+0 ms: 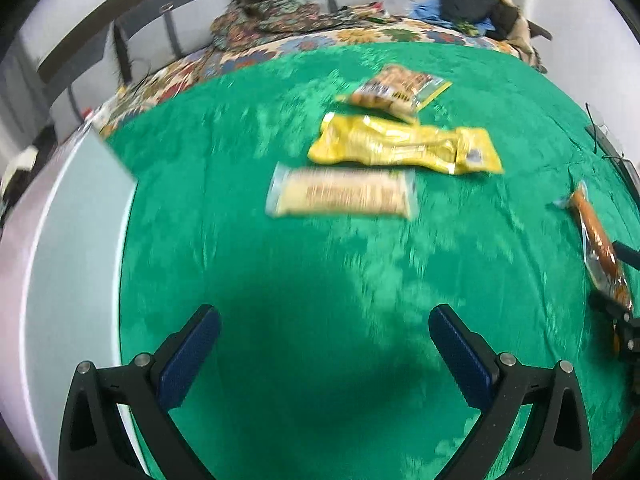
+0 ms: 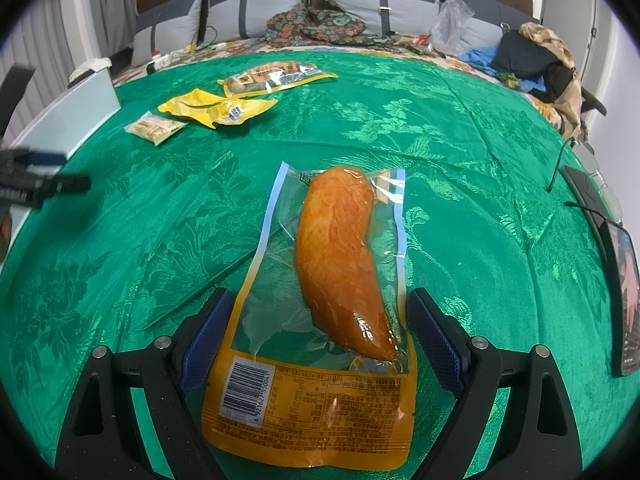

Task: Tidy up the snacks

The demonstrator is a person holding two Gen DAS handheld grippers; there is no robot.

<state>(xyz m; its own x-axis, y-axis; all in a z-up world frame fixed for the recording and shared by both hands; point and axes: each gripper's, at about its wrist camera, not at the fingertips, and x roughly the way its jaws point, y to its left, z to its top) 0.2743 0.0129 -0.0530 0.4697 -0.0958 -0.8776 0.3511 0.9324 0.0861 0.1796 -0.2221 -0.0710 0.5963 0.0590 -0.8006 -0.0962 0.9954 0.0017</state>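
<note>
A clear and orange packet with an orange chicken piece (image 2: 340,264) lies flat on the green cloth. My right gripper (image 2: 320,320) is open, one finger on each side of the packet's lower half, not squeezing it. The same packet shows at the right edge of the left wrist view (image 1: 600,248). My left gripper (image 1: 324,332) is open and empty above bare green cloth. Ahead of it lie a pale biscuit packet (image 1: 344,196), a yellow packet (image 1: 404,148) and a packet of brown snacks (image 1: 396,90). These also show far left in the right wrist view: biscuit packet (image 2: 156,128), yellow packet (image 2: 216,110), brown snack packet (image 2: 272,76).
A pale grey box (image 1: 68,240) stands at the left edge of the cloth; it also shows in the right wrist view (image 2: 72,120). A phone (image 2: 624,284) and cables lie at the right edge. Cushions, floral fabric (image 2: 320,24) and clothes (image 2: 536,56) sit behind.
</note>
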